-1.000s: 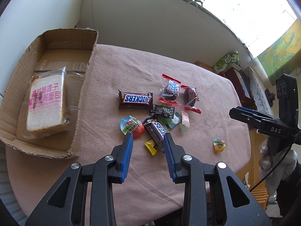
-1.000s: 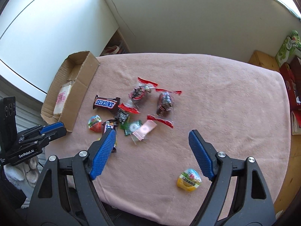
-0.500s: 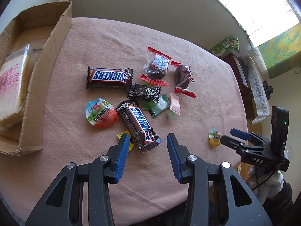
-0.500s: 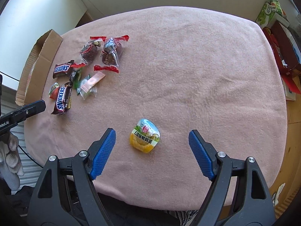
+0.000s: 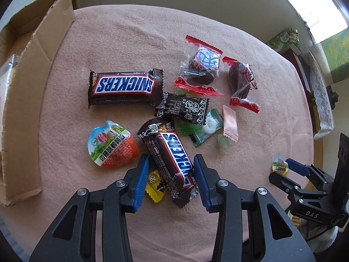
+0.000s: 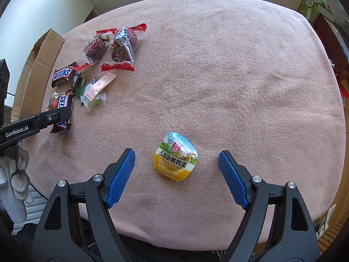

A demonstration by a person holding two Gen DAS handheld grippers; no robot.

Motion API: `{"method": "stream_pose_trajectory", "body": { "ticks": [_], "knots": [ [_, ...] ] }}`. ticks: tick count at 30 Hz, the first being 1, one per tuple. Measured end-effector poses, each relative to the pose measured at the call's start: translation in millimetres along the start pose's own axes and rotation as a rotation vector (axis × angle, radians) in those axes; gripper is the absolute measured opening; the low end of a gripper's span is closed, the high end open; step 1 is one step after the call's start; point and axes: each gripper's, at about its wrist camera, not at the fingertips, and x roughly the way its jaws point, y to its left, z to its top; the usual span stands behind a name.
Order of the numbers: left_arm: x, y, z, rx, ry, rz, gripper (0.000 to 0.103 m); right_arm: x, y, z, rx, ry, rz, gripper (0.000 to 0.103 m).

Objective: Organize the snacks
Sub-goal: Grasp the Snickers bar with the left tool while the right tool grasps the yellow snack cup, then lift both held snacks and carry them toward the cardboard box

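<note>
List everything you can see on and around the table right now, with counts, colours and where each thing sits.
Snickers bars: two, brown; one flat mid-cloth, one between the left gripper's fingers.
Egg snack packs: two; orange-red beside the bars, yellow alone, between the right gripper's fingers.
Red-edged clear packets: two, far side of pile.
Small candies: black, green, pink, yellow.
Cardboard box: one, brown, left edge.
Cloth: pink, covering the table.
Left gripper: open.
Right gripper: open.

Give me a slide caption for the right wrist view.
Open right tongs straddling a yellow egg pack on the pink tablecloth.
</note>
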Motion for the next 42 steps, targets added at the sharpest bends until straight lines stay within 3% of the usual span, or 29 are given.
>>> {"method": "stream_pose_trajectory", "body": {
  "ticks": [4, 7, 16, 21, 23, 24, 26, 34, 42],
  "knots": [
    [1.5, -11.2, -1.5, 0.063, -0.022, 0.054, 0.038, 7.4, 11.1, 3.1, -0.021, -0.001, -0.025, 0.081],
    [1.0, -10.0, -2.1, 0.059, -0.035, 0.043, 0.034, 10.4, 14.3, 4.2, -0.031, -0.004, -0.041, 0.077],
    [-4.4, -3.9, -4.3, 0.045, -0.064, 0.016, 0.022, 6.2, 3.9, 6.5, -0.038, -0.02, -0.074, 0.04],
    [-4.7, -4.1, -4.9, 0.045, -0.066, 0.004, 0.02, 4.8, -2.3, 6.2, -0.033, -0.023, -0.055, 0.04],
    [-2.2, -3.5, -2.2, 0.017, -0.055, -0.003, 0.022, 4.2, -4.2, 4.9, -0.033, -0.026, -0.052, 0.04],
    [-1.3, -1.9, -0.7, -0.001, -0.046, -0.002, 0.029, 4.0, -4.8, 4.9, -0.03, -0.027, -0.049, 0.04],
    [-3.6, 0.2, 1.8, -0.022, -0.064, -0.02, 0.03, 1.7, -9.4, 2.0, -0.026, -0.028, -0.045, 0.04],
    [-8.8, -4.2, 2.5, 0.006, -0.11, -0.002, 0.021, -0.5, -11.7, -2.2, -0.02, -0.03, -0.041, 0.04],
    [-30.0, 5.0, -7.6, -0.014, -0.151, -0.051, 0.021, -14.9, -12.6, -3.5, -0.004, -0.056, -0.007, 0.04]
  ]
}}
